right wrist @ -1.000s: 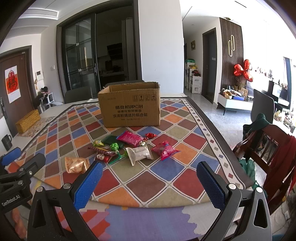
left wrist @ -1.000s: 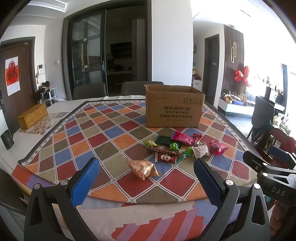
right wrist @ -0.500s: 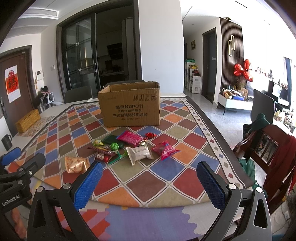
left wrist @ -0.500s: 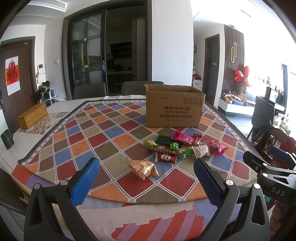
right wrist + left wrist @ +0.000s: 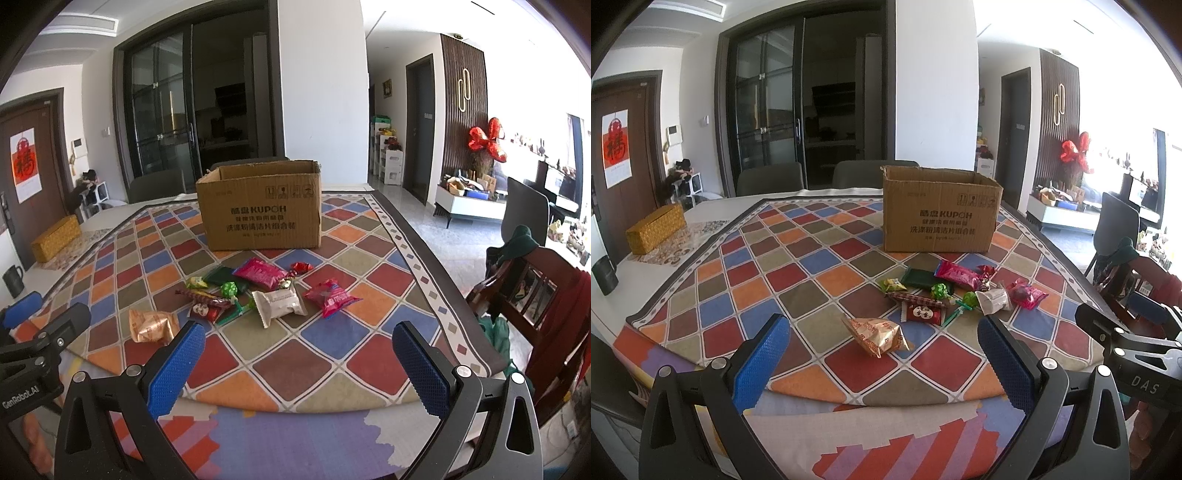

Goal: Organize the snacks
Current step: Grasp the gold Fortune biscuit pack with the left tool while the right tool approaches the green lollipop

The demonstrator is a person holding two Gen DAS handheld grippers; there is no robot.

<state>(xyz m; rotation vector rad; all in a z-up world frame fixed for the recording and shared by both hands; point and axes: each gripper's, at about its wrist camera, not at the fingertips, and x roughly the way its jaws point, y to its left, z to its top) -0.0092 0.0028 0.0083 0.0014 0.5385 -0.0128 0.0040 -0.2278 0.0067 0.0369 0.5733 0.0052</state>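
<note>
Several wrapped snacks lie in a loose pile on the chequered tablecloth (image 5: 812, 280): a gold packet (image 5: 877, 336) nearest, a red packet (image 5: 921, 314), a magenta packet (image 5: 956, 275), a white packet (image 5: 279, 301) and a pink packet (image 5: 332, 295). An open cardboard box (image 5: 938, 212) stands behind them; it also shows in the right wrist view (image 5: 260, 206). My left gripper (image 5: 882, 363) is open and empty, near the table's front edge, short of the gold packet. My right gripper (image 5: 299, 363) is open and empty, short of the pile.
A woven yellow box (image 5: 655, 229) and a dark cup (image 5: 604, 275) stand at the table's left side. A wooden chair with red and green cloth (image 5: 532, 295) stands right of the table. Grey chairs (image 5: 768, 181) stand behind the table.
</note>
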